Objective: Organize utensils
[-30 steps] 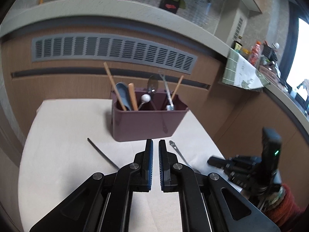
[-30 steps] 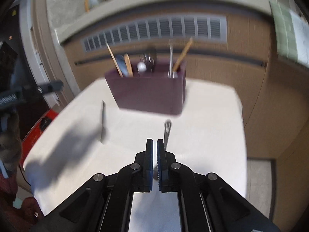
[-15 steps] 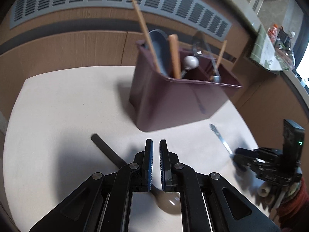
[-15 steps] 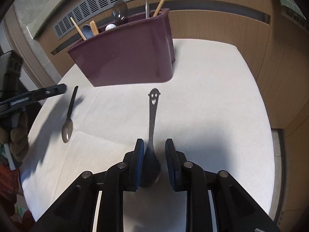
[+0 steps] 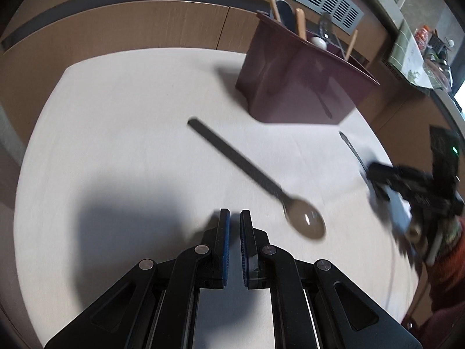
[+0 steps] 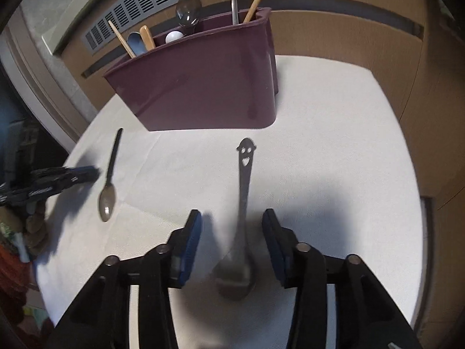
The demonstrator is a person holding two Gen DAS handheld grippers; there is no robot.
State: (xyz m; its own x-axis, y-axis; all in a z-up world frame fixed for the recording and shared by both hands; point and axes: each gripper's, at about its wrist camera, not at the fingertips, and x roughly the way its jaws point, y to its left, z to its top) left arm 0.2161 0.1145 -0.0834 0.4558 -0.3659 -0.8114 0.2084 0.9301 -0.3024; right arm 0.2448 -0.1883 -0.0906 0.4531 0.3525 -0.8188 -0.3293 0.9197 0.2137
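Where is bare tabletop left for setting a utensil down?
Free: the wide stretch left of the black-handled spoon, and the right side beyond the smiley spoon. Crowded: the strip before the maroon caddy, where both spoons lie and the right claw straddles one.

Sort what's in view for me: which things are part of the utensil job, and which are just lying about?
Job:
- smiley-handled spoon, between the open right claw's fingers
- dark-handled spoon, lying beside the shut left claw
- maroon utensil caddy

Lying about:
- wall vent grille
- side counter clutter
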